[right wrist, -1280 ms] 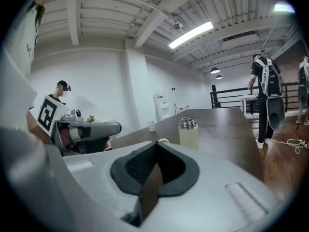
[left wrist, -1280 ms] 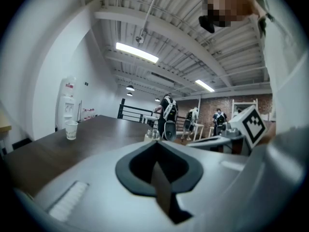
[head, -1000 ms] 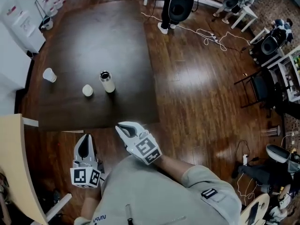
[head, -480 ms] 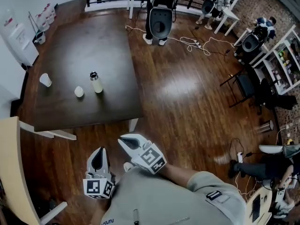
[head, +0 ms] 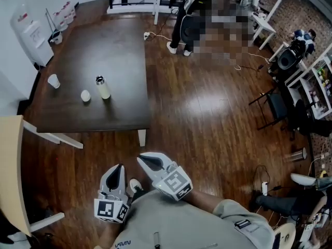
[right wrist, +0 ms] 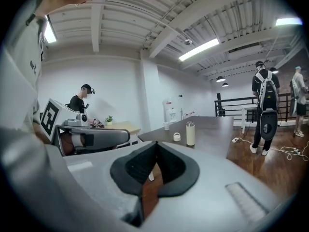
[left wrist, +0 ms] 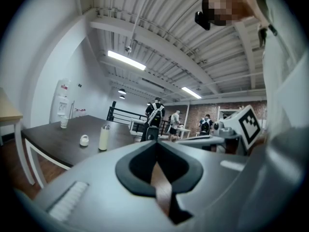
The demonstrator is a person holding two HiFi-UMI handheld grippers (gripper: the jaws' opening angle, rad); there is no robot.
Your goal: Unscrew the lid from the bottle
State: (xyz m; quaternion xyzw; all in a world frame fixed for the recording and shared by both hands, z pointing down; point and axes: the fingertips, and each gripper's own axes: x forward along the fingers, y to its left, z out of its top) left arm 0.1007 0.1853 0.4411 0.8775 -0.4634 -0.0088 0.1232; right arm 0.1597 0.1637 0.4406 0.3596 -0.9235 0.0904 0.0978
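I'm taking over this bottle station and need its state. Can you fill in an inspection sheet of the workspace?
Surface: dark table, mostly bare.
Job's things: bottle upright on the table; small white cap beside it, apart, seemingly its lid.
Clutter: cup near the table's edge.
Grippers: left gripper and right gripper both shut, empty, near the person's chest, away from the table.
Cables: white cable on the floor by the table's far corner.
Surroundings: wooden floor, water dispenser, standing person.

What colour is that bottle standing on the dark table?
Cream, with a silvery metal top. The bottle shows best in the right gripper view.
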